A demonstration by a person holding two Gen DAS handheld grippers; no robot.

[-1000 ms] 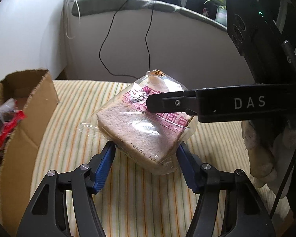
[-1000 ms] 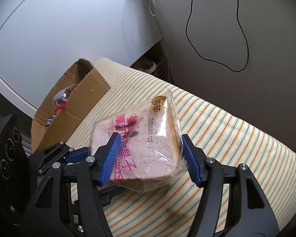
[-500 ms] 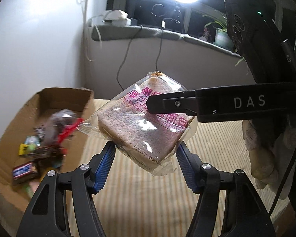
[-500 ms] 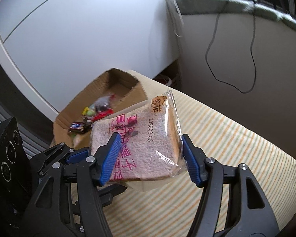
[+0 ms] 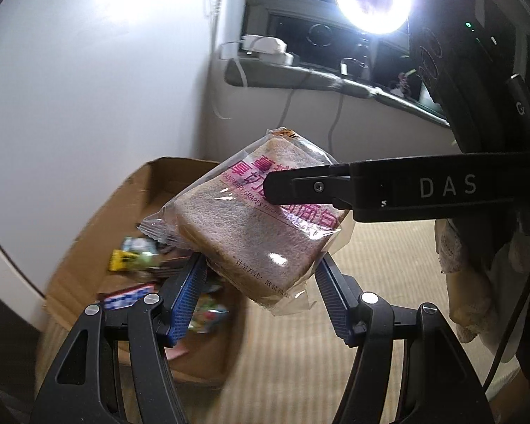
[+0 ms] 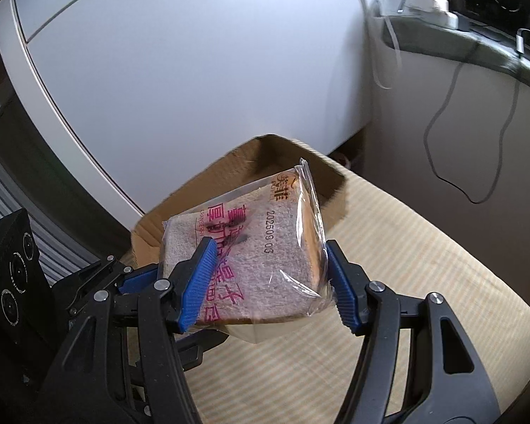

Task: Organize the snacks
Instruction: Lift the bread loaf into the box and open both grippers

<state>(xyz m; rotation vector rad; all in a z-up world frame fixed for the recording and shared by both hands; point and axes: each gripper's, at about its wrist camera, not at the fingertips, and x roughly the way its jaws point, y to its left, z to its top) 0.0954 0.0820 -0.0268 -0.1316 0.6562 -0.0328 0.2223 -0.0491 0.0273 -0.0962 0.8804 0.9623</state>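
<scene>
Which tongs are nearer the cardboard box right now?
Left. The left tongs hang at the cardboard box opening, over its snacks. The right tongs reach in from the striped-cloth side. Both are closed on the bagged bread.

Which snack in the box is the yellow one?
The yellow packet at the far left of the cardboard box; the blue-and-white bar lies nearer the left gripper.
</scene>
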